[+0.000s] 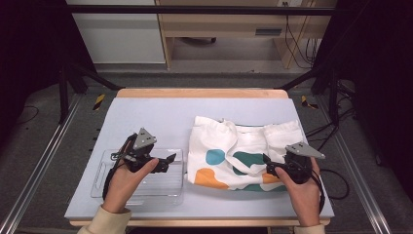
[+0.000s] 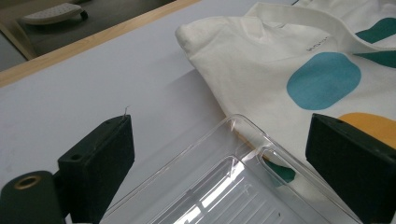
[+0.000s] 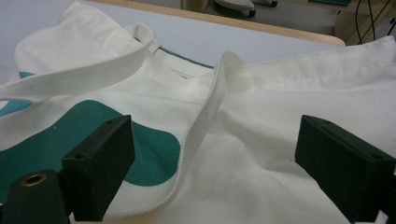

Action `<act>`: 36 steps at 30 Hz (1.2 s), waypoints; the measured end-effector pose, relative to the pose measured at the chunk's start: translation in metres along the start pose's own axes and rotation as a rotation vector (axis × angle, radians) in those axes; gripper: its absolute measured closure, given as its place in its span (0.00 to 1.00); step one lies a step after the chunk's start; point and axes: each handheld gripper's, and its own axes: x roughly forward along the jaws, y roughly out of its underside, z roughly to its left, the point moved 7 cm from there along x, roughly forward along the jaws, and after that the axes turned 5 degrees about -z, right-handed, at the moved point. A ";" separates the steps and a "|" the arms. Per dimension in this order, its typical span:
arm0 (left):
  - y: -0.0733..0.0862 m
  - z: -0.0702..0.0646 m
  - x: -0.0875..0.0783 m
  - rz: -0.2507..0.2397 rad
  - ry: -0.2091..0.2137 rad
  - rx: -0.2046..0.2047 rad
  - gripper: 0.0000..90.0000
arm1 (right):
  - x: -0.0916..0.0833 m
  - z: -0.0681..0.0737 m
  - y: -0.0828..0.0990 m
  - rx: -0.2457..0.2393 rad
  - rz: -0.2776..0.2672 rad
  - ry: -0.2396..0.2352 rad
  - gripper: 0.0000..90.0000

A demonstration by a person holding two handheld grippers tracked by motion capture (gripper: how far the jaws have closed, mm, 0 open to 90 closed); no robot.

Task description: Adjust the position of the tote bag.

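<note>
A white tote bag [image 1: 243, 151] printed with blue, green and orange blobs lies flat on the right half of the grey table top [image 1: 146, 114]. A clear plastic tray [image 1: 141, 183] sits to its left. My left gripper [image 1: 171, 157] hovers over the tray's right end, open, pointing at the bag [image 2: 289, 70]; the tray's corner [image 2: 233, 163] lies between its jaws, untouched. My right gripper [image 1: 265, 159] stands open over the bag's front right part, jaws apart above a white strap [image 3: 205, 116] and the green blob [image 3: 149, 149].
The table's wooden far edge [image 1: 199, 92] runs behind the mat. Metal frame rails [image 1: 39, 161] flank the table, cables [image 1: 336, 180] trail at the right, and a wooden desk [image 1: 219, 29] stands beyond.
</note>
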 end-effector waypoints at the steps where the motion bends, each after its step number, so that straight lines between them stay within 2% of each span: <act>1: -0.001 0.001 -0.001 -0.005 -0.002 -0.004 0.09 | 0.000 0.000 0.001 -0.003 0.005 -0.001 0.14; 7: -0.007 0.004 -0.009 -0.020 -0.021 0.004 0.09 | 0.001 -0.002 0.001 -0.024 0.028 -0.008 0.22; 8: -0.007 0.005 -0.009 -0.020 -0.018 0.004 0.09 | 0.001 -0.004 -0.002 -0.039 0.039 -0.015 0.26; 11: -0.008 0.006 -0.010 -0.016 -0.019 0.009 0.09 | 0.001 -0.006 -0.006 -0.031 0.032 -0.042 0.28; 12: -0.009 0.006 -0.011 -0.013 -0.017 0.020 0.09 | 0.003 -0.013 -0.011 -0.047 0.039 -0.038 0.31; 14: -0.012 0.005 -0.012 -0.023 -0.014 0.022 0.08 | 0.005 -0.017 -0.012 -0.049 0.047 -0.033 0.31; 18: -0.018 0.004 -0.014 -0.031 0.000 0.049 0.08 | 0.011 -0.046 -0.031 -0.076 0.072 -0.005 0.38; 20: -0.018 0.004 -0.014 -0.035 0.003 0.045 0.08 | 0.011 -0.052 -0.034 -0.081 0.068 0.004 0.39; 21: -0.017 0.003 -0.013 -0.035 0.013 0.043 0.08 | 0.014 -0.069 -0.040 -0.080 0.078 0.020 0.39; 23: -0.016 0.003 -0.014 -0.023 0.020 0.054 0.08 | 0.017 -0.085 -0.043 -0.086 0.093 0.040 0.37; 24: -0.016 0.005 -0.013 -0.031 0.018 0.041 0.08 | 0.018 -0.091 -0.043 -0.080 0.099 0.044 0.34; 27: -0.014 0.007 -0.012 -0.022 0.020 0.042 0.08 | 0.028 -0.112 -0.044 -0.029 0.125 0.059 0.29; 29: -0.013 0.007 -0.010 -0.017 0.020 0.038 0.08 | 0.039 -0.122 -0.045 0.013 0.137 0.044 0.26; 32: -0.012 0.008 -0.011 -0.015 0.020 0.037 0.08 | 0.057 -0.129 -0.045 0.084 0.165 0.016 0.24; 33: -0.012 0.008 -0.011 -0.015 0.020 0.037 0.08 | 0.057 -0.129 -0.045 0.084 0.165 0.016 0.24; 34: -0.011 0.008 -0.011 -0.013 0.018 0.037 0.08 | 0.068 -0.130 -0.043 0.131 0.187 -0.011 0.24; 36: -0.011 0.008 -0.012 -0.012 0.014 0.038 0.08 | 0.078 -0.128 -0.037 0.136 0.233 -0.017 0.24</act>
